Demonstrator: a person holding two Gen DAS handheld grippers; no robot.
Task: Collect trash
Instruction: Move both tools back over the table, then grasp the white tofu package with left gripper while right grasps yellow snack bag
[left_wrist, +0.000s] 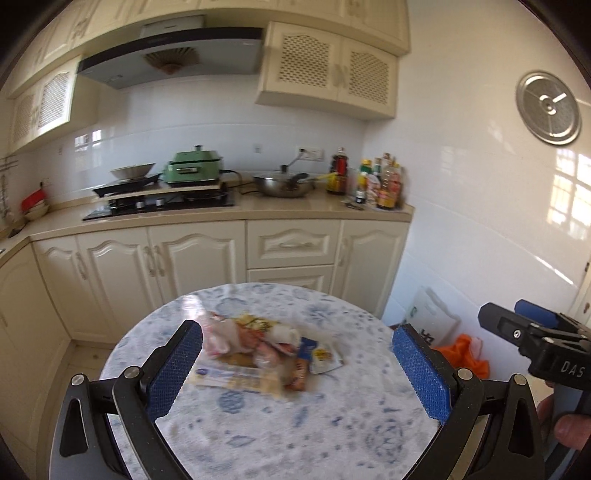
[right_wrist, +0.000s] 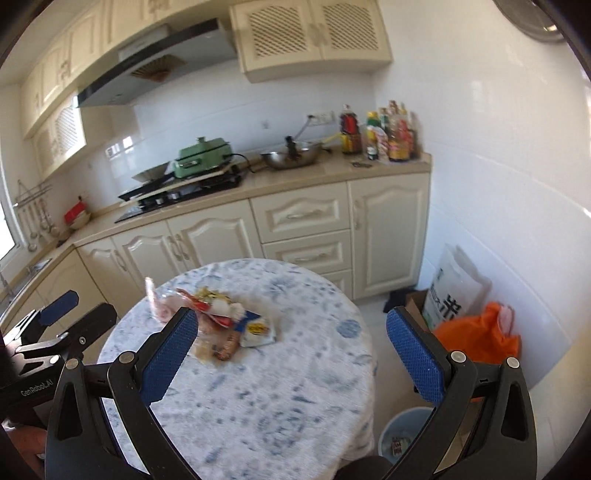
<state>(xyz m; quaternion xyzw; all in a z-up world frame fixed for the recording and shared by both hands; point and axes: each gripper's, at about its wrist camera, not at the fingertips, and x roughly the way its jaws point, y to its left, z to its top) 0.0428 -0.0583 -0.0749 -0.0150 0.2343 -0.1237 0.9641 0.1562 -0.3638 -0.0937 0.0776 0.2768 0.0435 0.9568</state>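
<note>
Tongs on the left (left_wrist: 297, 373) stand wide apart with nothing between them, hovering above the near part of the round surface covered in a blue-and-white floral cloth (left_wrist: 332, 435). Ahead of them, around the middle of that surface, lies the blurred heap of crumpled snack wrappers and plastic packets (left_wrist: 266, 354), loose and untouched. The right tongs (right_wrist: 291, 352) are likewise spread and hold nothing, over the surface's right side. Below them on the floor stands a pale blue round waste bin (right_wrist: 402, 434), beside an orange plastic bag (right_wrist: 476, 338).
</note>
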